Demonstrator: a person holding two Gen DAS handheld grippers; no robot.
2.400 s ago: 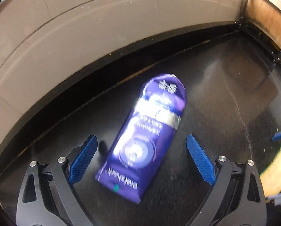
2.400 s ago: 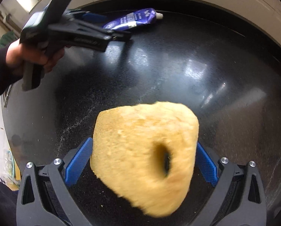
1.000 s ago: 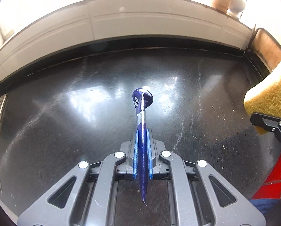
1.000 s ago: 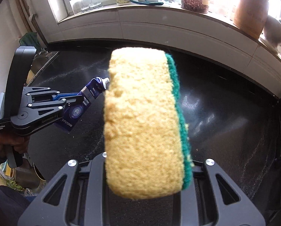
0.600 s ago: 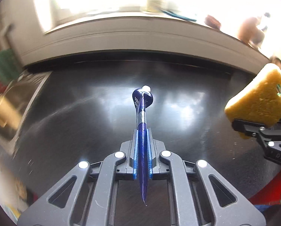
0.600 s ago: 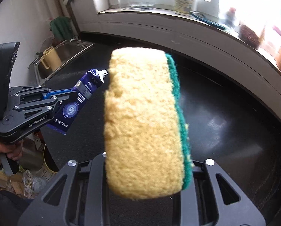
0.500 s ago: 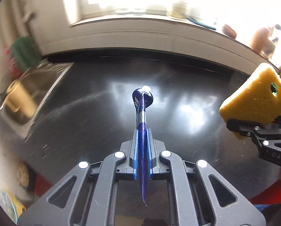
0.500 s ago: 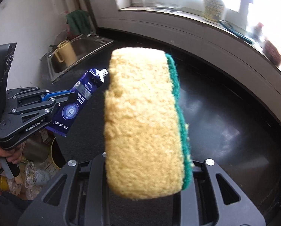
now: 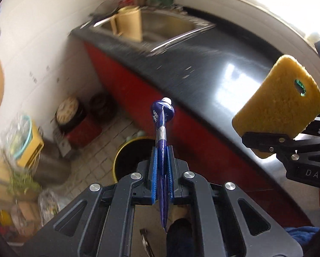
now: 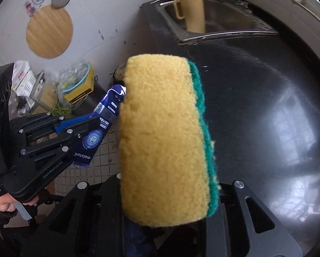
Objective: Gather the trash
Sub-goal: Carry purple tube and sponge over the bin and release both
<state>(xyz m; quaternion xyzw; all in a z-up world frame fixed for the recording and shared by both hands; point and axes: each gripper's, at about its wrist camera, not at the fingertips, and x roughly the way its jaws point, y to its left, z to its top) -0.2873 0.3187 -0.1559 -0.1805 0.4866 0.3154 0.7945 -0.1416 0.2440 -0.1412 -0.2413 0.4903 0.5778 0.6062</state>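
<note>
My left gripper (image 9: 161, 150) is shut on a flattened purple toothpaste tube (image 9: 161, 124), held edge-on in the air past the counter edge, above a yellow-rimmed bin (image 9: 127, 158) on the floor. The tube also shows in the right wrist view (image 10: 102, 124), in the left gripper (image 10: 82, 126). My right gripper (image 10: 166, 192) is shut on a yellow sponge with a green scouring side (image 10: 164, 141), held upright over the black counter (image 10: 267, 107). The sponge also shows in the left wrist view (image 9: 277, 98), to the right of the tube.
A steel sink (image 10: 224, 21) with a tan jug (image 10: 192, 12) sits at the counter's far end. The counter front is red (image 9: 160, 98). Bags, boxes and a black pot (image 9: 67, 115) clutter the tiled floor by the white wall. A round wooden board (image 10: 49, 34) hangs there.
Both grippers have swung left, away from the window and counter middle toward the counter's edge. The left gripper with the tube is now over the floor and the bin. Both grips are unchanged.
</note>
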